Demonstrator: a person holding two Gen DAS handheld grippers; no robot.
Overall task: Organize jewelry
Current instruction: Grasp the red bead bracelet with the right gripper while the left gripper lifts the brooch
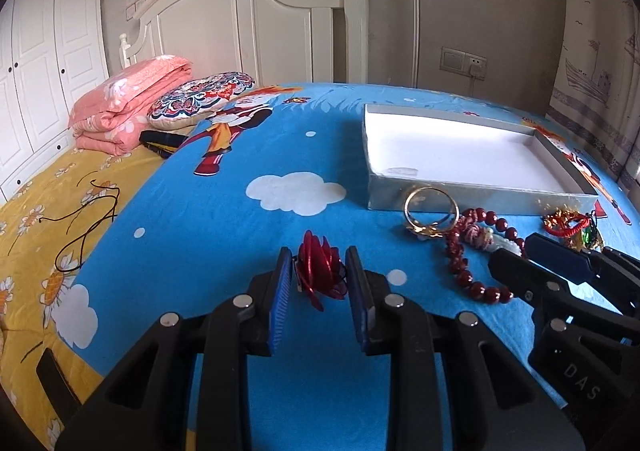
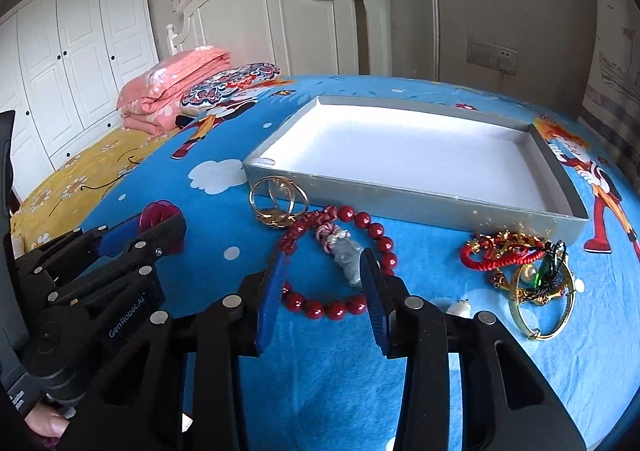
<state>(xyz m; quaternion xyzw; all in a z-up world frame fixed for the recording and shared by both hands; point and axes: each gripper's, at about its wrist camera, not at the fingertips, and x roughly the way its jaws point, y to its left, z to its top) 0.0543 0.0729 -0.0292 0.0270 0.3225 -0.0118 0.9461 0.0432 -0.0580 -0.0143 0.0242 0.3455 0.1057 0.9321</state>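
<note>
Red bead bracelet [image 2: 344, 263] between the right gripper's [image 2: 325, 271] jaws, near the grey tray [image 2: 400, 195].

Folded pink quilt [image 1: 128, 107], patterned cushion [image 1: 200, 97]

Looked forward and down along each gripper's fingers, close over the blue bedspread [image 1: 224, 235]. Faced the white headboard [image 2: 280, 15]. Shared the grey tray [image 1: 460, 199], the red bead bracelet [image 2: 344, 263].
</note>
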